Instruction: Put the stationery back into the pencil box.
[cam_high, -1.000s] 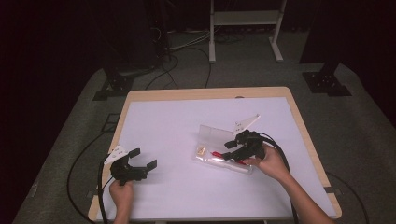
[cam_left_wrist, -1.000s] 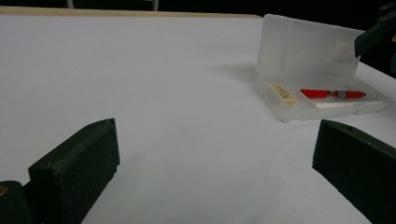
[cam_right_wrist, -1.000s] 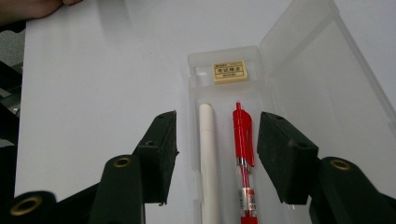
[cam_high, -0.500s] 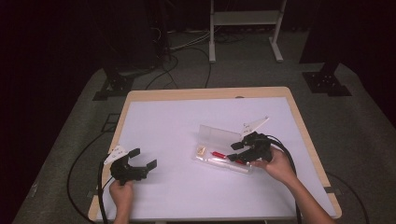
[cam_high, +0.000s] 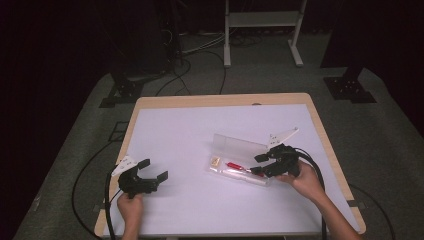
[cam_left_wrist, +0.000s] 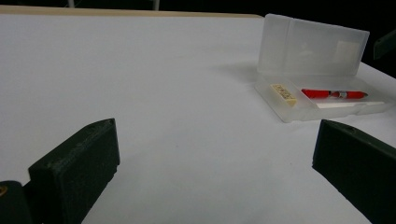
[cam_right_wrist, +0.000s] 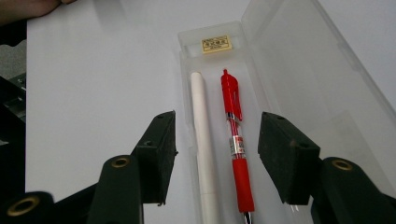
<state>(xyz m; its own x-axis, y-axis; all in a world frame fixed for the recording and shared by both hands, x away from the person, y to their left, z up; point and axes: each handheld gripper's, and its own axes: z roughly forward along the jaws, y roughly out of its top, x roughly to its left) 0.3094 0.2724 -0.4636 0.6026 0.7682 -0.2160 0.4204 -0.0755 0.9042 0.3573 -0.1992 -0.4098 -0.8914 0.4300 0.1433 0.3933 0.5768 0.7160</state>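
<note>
Since a second ago our right gripper (cam_right_wrist: 217, 154) shifted right, jaws apart astride the red pen (cam_right_wrist: 236, 154) lying lengthwise ahead; left gripper (cam_high: 145, 177) idle, open.

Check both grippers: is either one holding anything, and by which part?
Nothing is held. The right gripper is open above the pens in the clear case; the left gripper is open over bare table.

Table (cam_high: 200, 130) brightly, evenly lit from overhead; surroundings near black. Soft shadow beside clear case (cam_left_wrist: 308, 60). Near fingers (cam_left_wrist: 74, 163) slightly soft in focus. Overall mild graininess, no strong glare.
</note>
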